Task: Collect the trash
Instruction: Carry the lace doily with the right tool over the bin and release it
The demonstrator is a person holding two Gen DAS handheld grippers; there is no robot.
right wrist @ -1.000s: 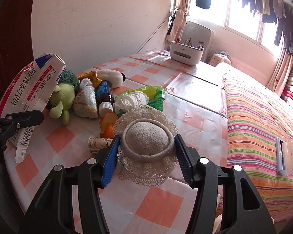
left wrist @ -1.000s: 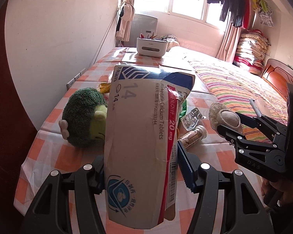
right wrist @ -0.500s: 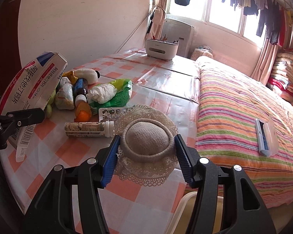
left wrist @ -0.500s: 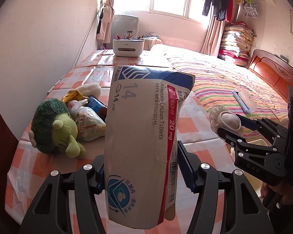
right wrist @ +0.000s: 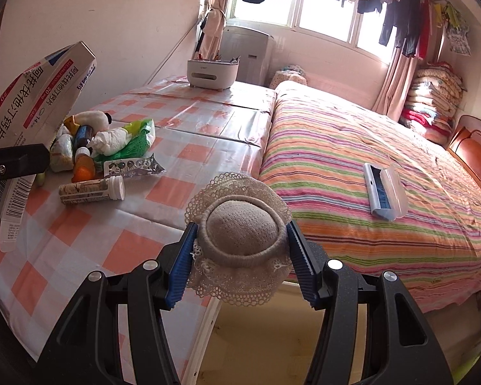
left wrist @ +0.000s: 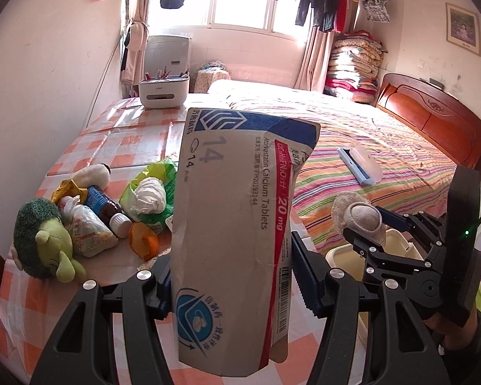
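Nearest, the left gripper [left wrist: 231,280] clamps a flattened medicine box [left wrist: 237,224] upright between its fingers, above the checked table [left wrist: 125,134]. Right of it, the right gripper [right wrist: 240,268] pinches a small lace hat [right wrist: 240,234] over a cream bin [right wrist: 272,330]; farther left lies remaining litter.

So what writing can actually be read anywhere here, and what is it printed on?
All on the medicine box, held in the left tool:
"Atorvastatin Calcium Tablets"
"20 mg"
"14"
"H20193144"
Chinese characters on the box's other face: visible, not transcribed.
Too small or blurred: barcode digits, tablet tube, brown bottle, blister pack.
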